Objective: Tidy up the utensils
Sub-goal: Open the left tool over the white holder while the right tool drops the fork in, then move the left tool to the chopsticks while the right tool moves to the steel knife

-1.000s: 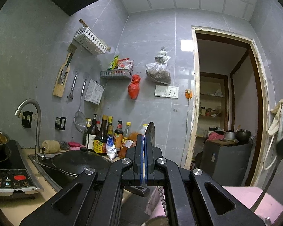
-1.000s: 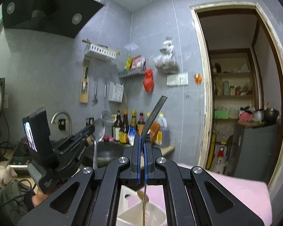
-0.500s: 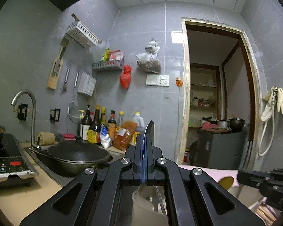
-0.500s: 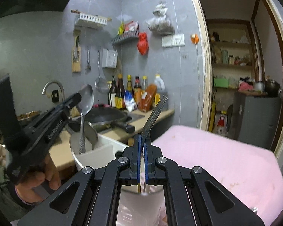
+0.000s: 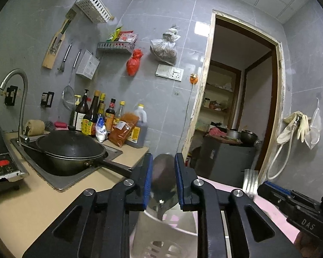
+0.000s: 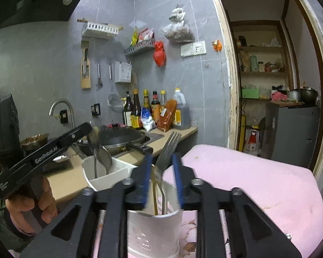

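In the left wrist view my left gripper (image 5: pixel 163 181) has its jaws opening. A metal spoon (image 5: pixel 163 169) stands bowl-up between the blue pads, which do not press it, over the white utensil holder (image 5: pixel 161 236). The right wrist view shows that spoon (image 6: pixel 93 138) at the left gripper (image 6: pixel 87 132), handle down in the holder's left compartment (image 6: pixel 90 167). My right gripper (image 6: pixel 162 177) is also opening. A fork (image 6: pixel 169 148) leans loose between its pads, handle down in the holder's front cup (image 6: pixel 155 228), beside a yellow stick (image 6: pixel 154 193).
The holder stands on a pink cloth-covered surface (image 6: pixel 258 182). Behind it a counter carries a black wok (image 5: pixel 69 148) in the sink, a tap (image 5: pixel 21 99), sauce bottles (image 5: pixel 101 118) and an induction cooker (image 5: pixel 0 167). A second spoon bowl (image 6: pixel 104 157) rests in the holder. A doorway (image 5: pixel 236 107) opens right.
Both grippers were shut on their utensils and now have their jaws apart. The right gripper sank, so the fork's handle now stands in the cup. The spoon has turned face-on between the left pads.
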Tool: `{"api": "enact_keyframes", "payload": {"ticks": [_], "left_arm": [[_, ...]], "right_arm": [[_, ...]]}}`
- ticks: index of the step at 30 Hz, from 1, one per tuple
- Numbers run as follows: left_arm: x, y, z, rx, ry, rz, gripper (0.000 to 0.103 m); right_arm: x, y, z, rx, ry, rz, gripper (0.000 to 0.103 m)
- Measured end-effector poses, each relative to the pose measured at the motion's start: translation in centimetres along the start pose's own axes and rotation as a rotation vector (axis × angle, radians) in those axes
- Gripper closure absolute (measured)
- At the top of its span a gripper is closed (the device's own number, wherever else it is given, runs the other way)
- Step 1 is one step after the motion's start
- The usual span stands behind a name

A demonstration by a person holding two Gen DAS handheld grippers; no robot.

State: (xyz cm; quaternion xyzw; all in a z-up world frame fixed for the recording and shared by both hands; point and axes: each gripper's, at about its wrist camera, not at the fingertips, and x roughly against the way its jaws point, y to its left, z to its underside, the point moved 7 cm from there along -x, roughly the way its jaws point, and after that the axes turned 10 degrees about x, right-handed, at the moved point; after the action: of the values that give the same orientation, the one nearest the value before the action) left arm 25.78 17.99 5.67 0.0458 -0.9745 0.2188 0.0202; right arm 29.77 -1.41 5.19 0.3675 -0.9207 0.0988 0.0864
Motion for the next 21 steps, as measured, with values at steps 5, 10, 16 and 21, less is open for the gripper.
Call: {"api": "enact_keyframes", "payload": {"ticks": [5, 10, 16, 21], "left_arm": [[0.7, -1.3, -0.7, -0.007, 0.009, 0.014, 0.065], [1.5, -3.2, -1.0, -0.026, 0.006, 0.025, 0.043], [2.6, -6.5, -0.4, -0.095, -0.017, 0.035, 0.010], [3.1, -9.2, 0.9, -0.138, -0.017, 0.063, 0.006]], "right_arm": [[1.2, -1.0, -1.0, -0.005, -0.038, 0.042, 0.076], [3.5, -2.8, -1.8, -0.017, -0.087, 0.098, 0.039], [7.1, -4.9, -2.4, 0.014, -0.139, 0.195, 0.014], [10.3, -6.7, -2.0, 0.034, -0.166, 0.271, 0.000]]}}
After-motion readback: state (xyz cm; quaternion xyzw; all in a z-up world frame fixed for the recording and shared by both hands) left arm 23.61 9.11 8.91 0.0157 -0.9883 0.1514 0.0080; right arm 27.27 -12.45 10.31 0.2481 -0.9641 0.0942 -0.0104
